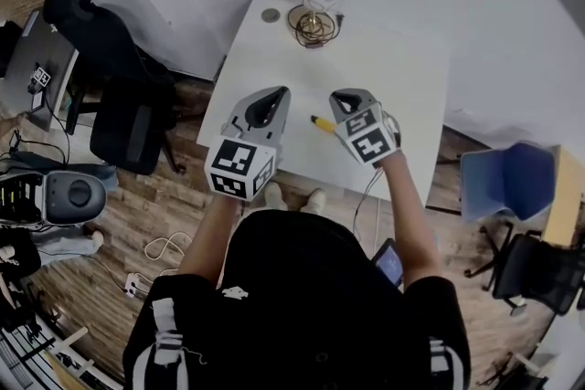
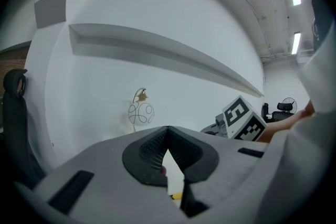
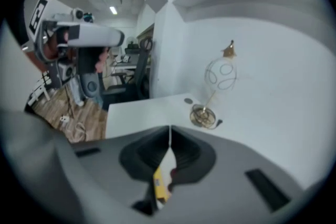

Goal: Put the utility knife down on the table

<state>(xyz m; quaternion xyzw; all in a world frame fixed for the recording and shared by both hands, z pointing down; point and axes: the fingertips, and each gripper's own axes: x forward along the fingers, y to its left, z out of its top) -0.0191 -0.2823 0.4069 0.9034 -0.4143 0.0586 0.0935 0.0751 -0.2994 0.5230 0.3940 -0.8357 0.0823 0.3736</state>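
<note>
1. Utility knife (image 1: pixel 322 123): in the head view it lies flat on the white table (image 1: pixel 402 68), a yellow body between the two tools and nearer the person's side than the far one. The left gripper (image 1: pixel 275 93) and right gripper (image 1: pixel 344 97) both hang above the tabletop, neither touching the knife. The put-down looks done. The main risk is a gripper dropping or swinging back across the knife and skidding it toward the near edge. The wire lamp (image 1: pixel 313 5) and a small round disc (image 1: pixel 271 15) stand well apart at the far end, so they are unlikely to be struck.

2. In the left gripper view the tongs are closed tip to tip with nothing between the pads. A sliver of yellow (image 2: pixel 176 197) shows through the opening beneath them, which I take to be the knife lying below. A downward move from here could land on it.

3. In the right gripper view the jaws likewise meet at their tips and are empty. The knife (image 3: pixel 160 184) shows through the gap under them, on the table and not pinched. This tool sits almost straight above the knife, so any dip could nudge it. I cannot tell whether the blade is out, and an exposed blade would make a knock worse.
</note>
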